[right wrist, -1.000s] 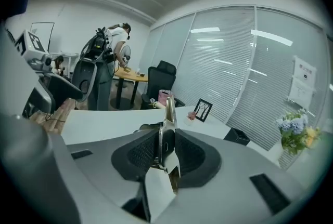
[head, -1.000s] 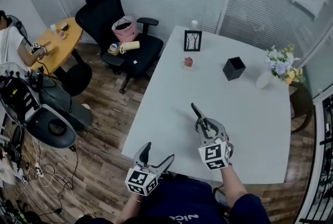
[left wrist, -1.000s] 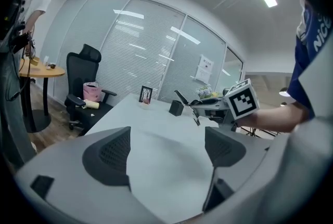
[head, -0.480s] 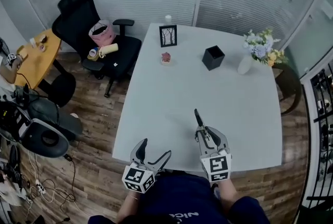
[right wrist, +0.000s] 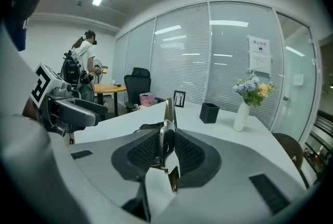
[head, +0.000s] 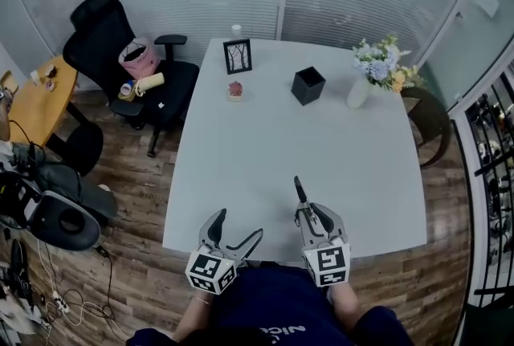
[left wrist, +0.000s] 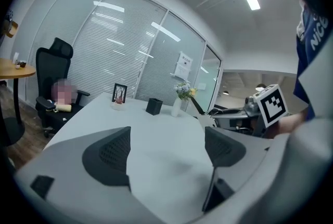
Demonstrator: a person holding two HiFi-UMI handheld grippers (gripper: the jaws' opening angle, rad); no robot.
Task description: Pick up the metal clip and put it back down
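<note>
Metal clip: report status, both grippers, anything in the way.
Right gripper shut on clip, clip off the table. Left gripper open, empty. Nothing in the way; frame, box, vase at far end.

1. A table point(head: 321, 152) fills the middle. Along its far side, from left to right, stand a picture frame point(head: 237, 56), a box point(head: 307, 85) and a vase point(head: 358, 92).
2. A small ornament point(head: 234, 89) sits just in front of the picture frame, and a bottle point(head: 236, 30) stands behind it.
3. An office chair point(head: 100, 27) stands off the table's far left corner, with a bag point(head: 139, 59) on its seat.
4. At the table's near edge, the left gripper point(head: 238, 224) is beside the right gripper point(head: 303, 212), which has the metal clip point(head: 299, 192) between its jaws.
</note>
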